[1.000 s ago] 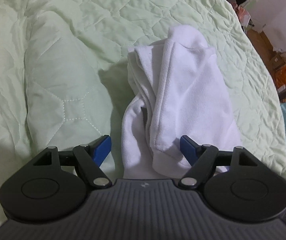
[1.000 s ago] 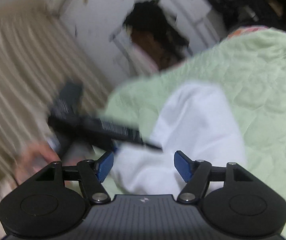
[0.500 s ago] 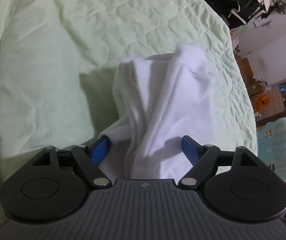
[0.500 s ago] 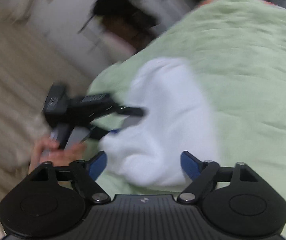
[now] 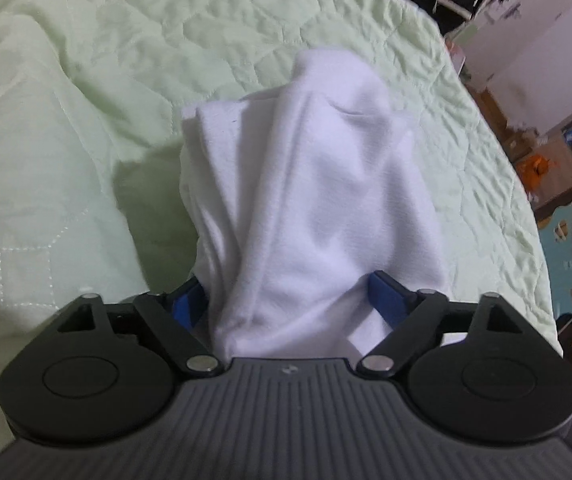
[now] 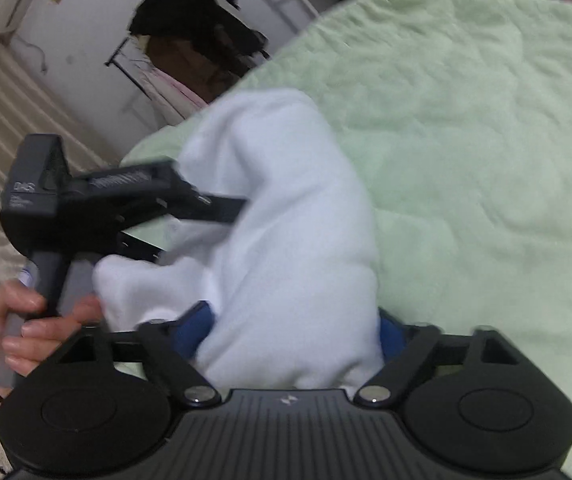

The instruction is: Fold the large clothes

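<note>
The white garment [image 5: 309, 200] fills the gap between the left gripper's [image 5: 291, 300] fingers, bunched up high. To its left the green quilt [image 5: 86, 80] lies open but rumpled into a ridge; to its right, flat quilt runs to the bed edge. In the right wrist view, the left gripper [image 6: 222, 208] crosses the garment's [image 6: 286, 220] left side, blocking that approach.
</note>
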Demonstrator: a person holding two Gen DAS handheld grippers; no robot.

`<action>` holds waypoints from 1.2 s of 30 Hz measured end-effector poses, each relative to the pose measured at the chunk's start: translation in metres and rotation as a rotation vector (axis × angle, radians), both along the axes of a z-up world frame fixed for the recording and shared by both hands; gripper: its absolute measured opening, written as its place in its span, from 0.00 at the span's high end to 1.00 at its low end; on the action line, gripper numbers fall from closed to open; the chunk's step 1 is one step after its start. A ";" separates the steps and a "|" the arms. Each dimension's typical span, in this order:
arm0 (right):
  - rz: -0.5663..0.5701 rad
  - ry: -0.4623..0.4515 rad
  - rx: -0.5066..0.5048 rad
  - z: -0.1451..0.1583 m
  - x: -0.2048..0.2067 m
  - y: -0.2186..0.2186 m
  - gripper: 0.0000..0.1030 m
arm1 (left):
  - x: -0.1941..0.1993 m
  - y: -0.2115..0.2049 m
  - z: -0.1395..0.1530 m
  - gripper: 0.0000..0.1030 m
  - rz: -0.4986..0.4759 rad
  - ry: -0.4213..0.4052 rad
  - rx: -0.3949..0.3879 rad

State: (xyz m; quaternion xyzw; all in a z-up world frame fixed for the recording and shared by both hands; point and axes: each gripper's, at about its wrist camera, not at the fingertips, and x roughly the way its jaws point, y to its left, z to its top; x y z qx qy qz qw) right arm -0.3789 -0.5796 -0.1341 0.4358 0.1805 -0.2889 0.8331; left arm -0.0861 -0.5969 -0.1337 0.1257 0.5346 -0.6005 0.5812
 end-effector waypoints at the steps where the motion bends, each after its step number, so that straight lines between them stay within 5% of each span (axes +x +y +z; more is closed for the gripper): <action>1: -0.007 -0.024 0.008 0.003 -0.004 -0.002 0.46 | 0.003 0.000 0.000 0.35 0.003 0.036 -0.004; 4: -0.049 -0.098 0.020 0.014 -0.030 -0.005 0.48 | 0.003 -0.006 0.010 0.42 -0.019 0.116 -0.012; 8: -0.105 -0.082 -0.070 0.050 -0.060 -0.004 0.48 | -0.038 -0.028 0.041 0.44 -0.119 0.168 -0.070; 13: -0.247 -0.070 -0.184 0.084 -0.129 -0.006 0.48 | -0.120 -0.063 0.077 0.44 -0.287 0.126 -0.177; 17: -0.381 0.043 -0.183 0.065 -0.177 -0.023 0.48 | -0.202 -0.100 0.026 0.43 -0.344 -0.028 -0.054; 20: -0.449 0.313 -0.083 0.034 -0.185 -0.038 0.47 | -0.234 -0.117 -0.013 0.30 -0.348 -0.109 0.012; 23: -0.485 0.286 -0.043 0.031 -0.195 -0.033 0.41 | -0.228 -0.111 -0.003 0.29 -0.328 -0.101 -0.013; 26: -0.540 0.381 -0.192 0.062 -0.184 -0.013 0.37 | -0.207 -0.099 0.024 0.30 -0.299 -0.094 -0.043; 31: -0.412 0.425 -0.400 0.098 -0.152 0.008 0.38 | -0.175 -0.084 0.060 0.19 -0.234 0.015 -0.134; 36: -0.312 0.608 -0.428 0.071 -0.104 -0.013 0.39 | -0.191 -0.083 0.050 0.16 -0.262 -0.033 -0.106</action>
